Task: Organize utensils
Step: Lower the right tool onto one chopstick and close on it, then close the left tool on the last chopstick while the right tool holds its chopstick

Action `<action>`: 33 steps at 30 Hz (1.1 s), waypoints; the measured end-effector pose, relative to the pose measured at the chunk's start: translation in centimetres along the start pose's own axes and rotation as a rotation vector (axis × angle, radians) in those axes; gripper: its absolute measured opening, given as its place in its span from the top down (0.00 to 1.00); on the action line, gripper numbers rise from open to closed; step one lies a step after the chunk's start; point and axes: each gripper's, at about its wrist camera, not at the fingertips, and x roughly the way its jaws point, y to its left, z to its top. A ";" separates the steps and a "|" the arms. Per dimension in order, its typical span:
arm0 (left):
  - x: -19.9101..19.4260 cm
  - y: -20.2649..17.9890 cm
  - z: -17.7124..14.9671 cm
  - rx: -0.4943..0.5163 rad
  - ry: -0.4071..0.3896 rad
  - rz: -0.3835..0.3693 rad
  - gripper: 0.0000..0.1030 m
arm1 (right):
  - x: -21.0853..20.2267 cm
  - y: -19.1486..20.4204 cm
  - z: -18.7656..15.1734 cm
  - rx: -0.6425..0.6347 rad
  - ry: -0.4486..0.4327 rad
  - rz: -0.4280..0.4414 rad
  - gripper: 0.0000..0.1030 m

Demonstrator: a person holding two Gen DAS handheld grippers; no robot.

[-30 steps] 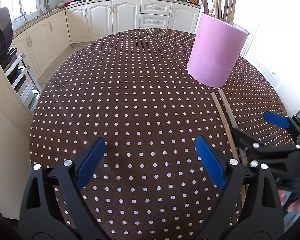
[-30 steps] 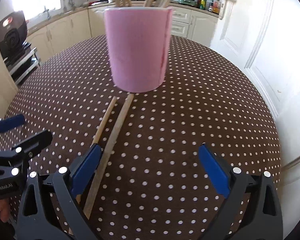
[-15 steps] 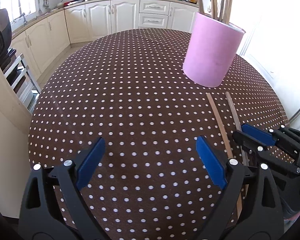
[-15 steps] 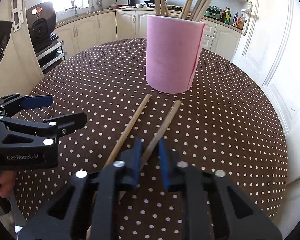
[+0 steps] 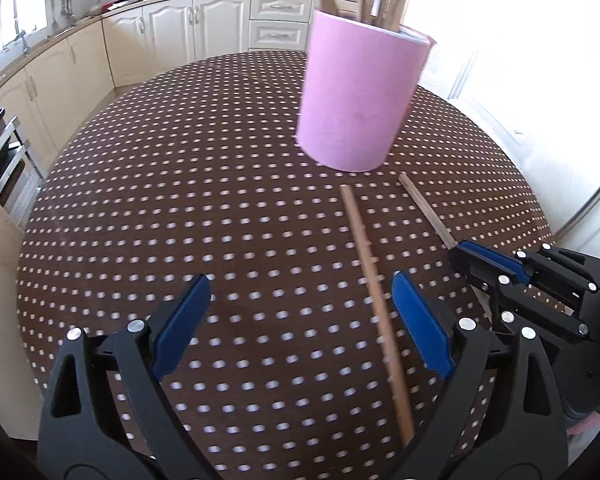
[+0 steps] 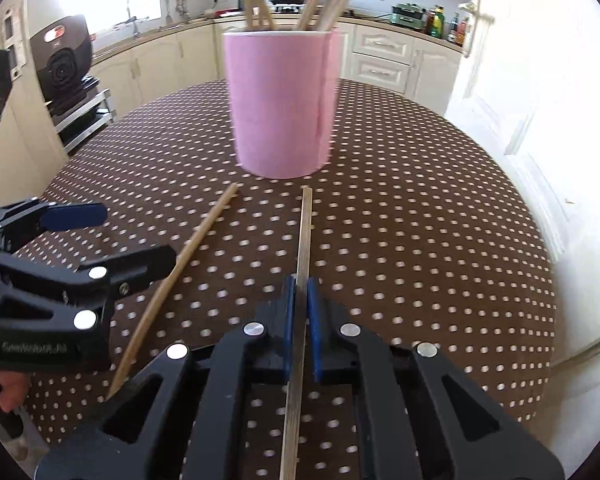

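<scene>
A pink cylindrical holder (image 5: 358, 100) (image 6: 281, 102) with several wooden chopsticks standing in it sits on the brown polka-dot table. Two loose wooden chopsticks lie in front of it. My right gripper (image 6: 299, 292) is shut on the right chopstick (image 6: 305, 236), which points at the holder; the same gripper shows in the left wrist view (image 5: 466, 258) with that chopstick (image 5: 426, 210). My left gripper (image 5: 300, 308) is open, and the other chopstick (image 5: 370, 276) lies between its jaws, close to the right one. It also shows in the right wrist view (image 6: 168, 280), beside my left gripper (image 6: 120, 236).
The round table (image 5: 180, 200) drops off on all sides. Cream kitchen cabinets (image 5: 172, 28) and a counter with a wok and bottles run behind. A metal rack (image 6: 80, 116) and a black appliance stand at the left; a white door (image 6: 540, 100) at the right.
My right gripper closed onto the right chopstick and straightened it toward the holder. My left gripper moved right and forward, so the left chopstick now lies between its open jaws.
</scene>
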 end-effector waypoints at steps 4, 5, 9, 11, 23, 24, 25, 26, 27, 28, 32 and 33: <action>1.0 -1.2 0.7 -0.005 0.031 0.016 0.12 | 0.4 -0.7 0.4 0.016 0.006 0.003 0.93; 1.2 -1.4 0.9 -0.008 0.044 0.021 0.12 | 0.5 -0.8 0.5 0.015 0.007 0.003 0.92; 2.3 -2.4 1.7 -0.033 0.061 0.052 0.12 | 0.9 -1.4 1.0 0.019 0.012 -0.010 0.90; 2.8 -2.9 2.1 -0.036 0.076 0.070 0.13 | 1.0 -1.4 1.2 0.022 0.013 -0.002 0.90; 3.8 -3.2 2.8 -0.049 0.034 0.000 0.85 | 0.9 -3.0 0.7 0.071 -0.011 0.048 0.94; 3.8 -2.7 2.9 -0.069 0.034 -0.013 0.89 | 0.9 -3.2 0.7 0.081 -0.012 0.053 0.94; 3.8 -2.3 2.9 -0.083 0.034 -0.031 0.89 | 0.8 -3.4 0.7 0.094 -0.013 0.054 0.94; 3.6 -1.8 2.8 -0.099 0.031 -0.056 0.91 | 0.8 -3.6 0.7 0.109 -0.015 0.054 0.94; 3.6 -1.5 2.7 -0.111 0.027 -0.073 0.91 | 0.7 -3.7 0.8 0.119 -0.018 0.056 0.94; 3.6 -1.3 2.7 -0.117 0.024 -0.081 0.92 | 0.6 -3.7 0.8 0.122 -0.021 0.059 0.94; 2.9 -0.9 2.3 -0.107 0.009 -0.097 0.93 | -0.1 -4.0 1.0 0.140 -0.046 0.060 0.95; 2.7 -0.9 2.3 -0.104 0.001 -0.101 0.93 | -0.3 -4.1 1.0 0.147 -0.053 0.061 0.95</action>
